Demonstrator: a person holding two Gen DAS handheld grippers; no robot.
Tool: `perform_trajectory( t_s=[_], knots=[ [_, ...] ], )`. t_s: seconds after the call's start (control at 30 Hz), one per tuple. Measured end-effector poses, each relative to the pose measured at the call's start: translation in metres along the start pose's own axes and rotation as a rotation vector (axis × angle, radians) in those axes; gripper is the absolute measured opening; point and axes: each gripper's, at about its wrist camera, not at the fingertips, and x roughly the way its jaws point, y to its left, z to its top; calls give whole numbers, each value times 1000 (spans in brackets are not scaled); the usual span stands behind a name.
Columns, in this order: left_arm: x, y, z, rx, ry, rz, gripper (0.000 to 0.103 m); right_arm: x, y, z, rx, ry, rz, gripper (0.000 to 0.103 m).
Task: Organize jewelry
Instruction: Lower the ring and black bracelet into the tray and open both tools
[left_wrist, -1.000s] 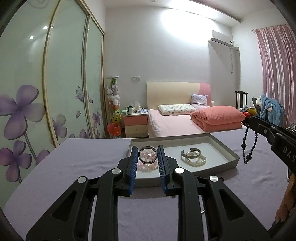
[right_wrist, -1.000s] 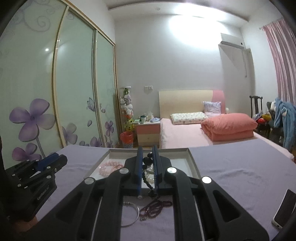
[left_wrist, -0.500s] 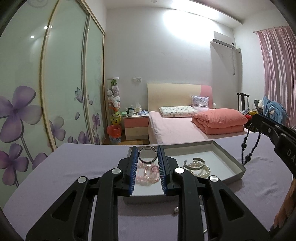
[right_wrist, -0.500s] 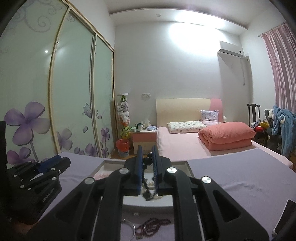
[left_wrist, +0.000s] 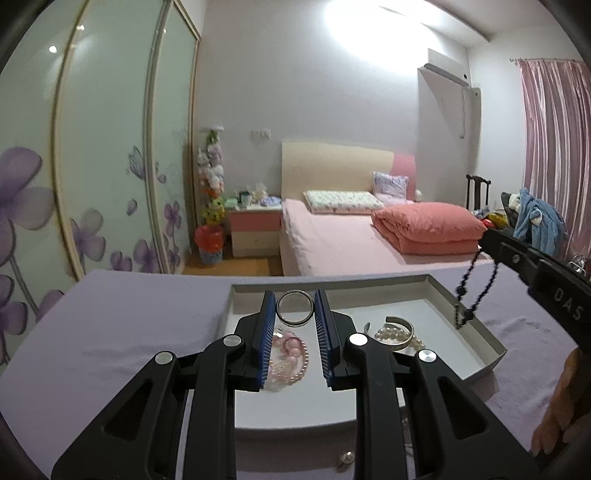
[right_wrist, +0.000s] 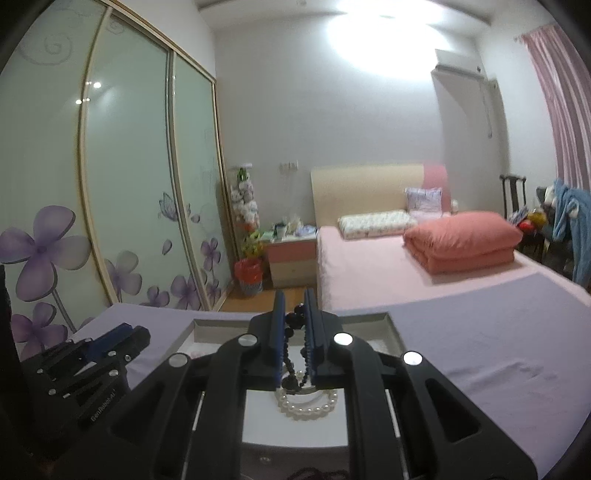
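Both grippers have advanced over the tray (left_wrist: 476, 328): left gripper (left_wrist: 295, 314) jaws clamp the silver bangle (left_wrist: 294, 308) above the pink bracelet (left_wrist: 293, 350); right gripper (right_wrist: 294, 325) jaws pinch the dark bead strand (right_wrist: 290, 347) above the pearls (right_wrist: 306, 404). Release probably comes next.

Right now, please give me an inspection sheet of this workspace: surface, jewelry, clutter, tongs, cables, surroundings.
Surface: lilac cloth under a shallow grey tray.
Job's things: pink bead bracelet, pearl bracelet and metal cuff lie in the tray.
Clutter: small pearl piece on the cloth before the tray.
Tongs: left tongs grip a metal bangle; right tongs hold a dark bead strand, both over the tray.
Cables: nothing seen.
Surroundings: pink bed, flowered wardrobe doors, pink curtain.
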Motion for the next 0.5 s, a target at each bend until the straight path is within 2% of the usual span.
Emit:
perform_trajectory(
  t_s=[0.2,0.3,0.37,0.4,0.47,0.5],
  knots=[
    [32,-4,0,9,64,-11,23,48,-9,-6,59,119,19,11],
    [47,-4,-2,1,124,-37,23,67,-11,-9,80,186,22,13],
    [52,-1,-3,-17,147,-42,25,71,-15,-12,93,204,19,25],
    [53,2,-3,-28,156,-46,30,68,-19,-12,103,195,15,36],
    [50,8,-3,-42,158,-49,40,61,-23,-14,101,185,1,40],
    [48,11,-3,-44,154,-49,40,59,-25,-16,102,187,-2,40]
  ],
)
